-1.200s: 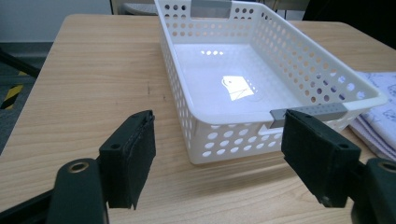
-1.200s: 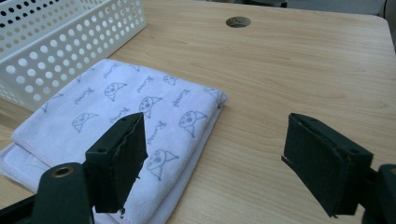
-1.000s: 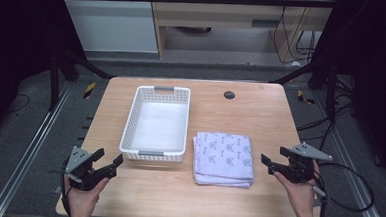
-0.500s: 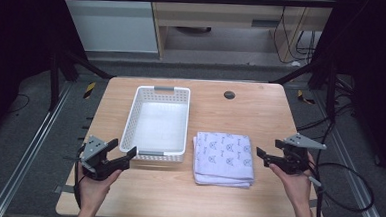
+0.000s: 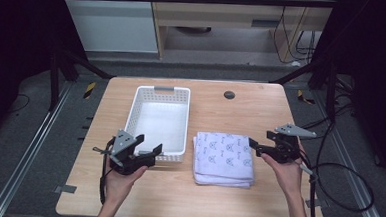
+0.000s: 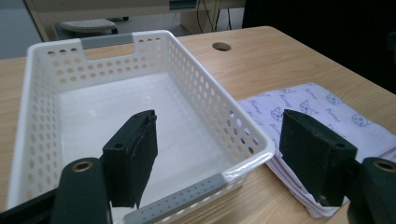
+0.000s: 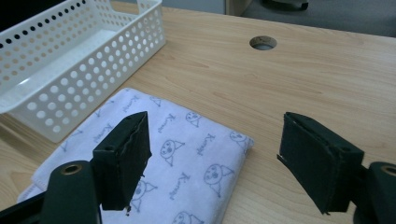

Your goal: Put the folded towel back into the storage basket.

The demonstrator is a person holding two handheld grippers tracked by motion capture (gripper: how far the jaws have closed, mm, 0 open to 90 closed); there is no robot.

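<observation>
Both grippers [image 5: 149,153] [image 5: 255,146] agape over wooden table [image 5: 241,111], dark surroundings.

The high view looks forward and down on the whole light wooden table [image 5: 240,116]; the left gripper view sits low and close before the white perforated plastic basket [image 6: 140,107], facing far; the right gripper view, also low, shares the folded white patterned towel [image 7: 168,154] and basket.
</observation>
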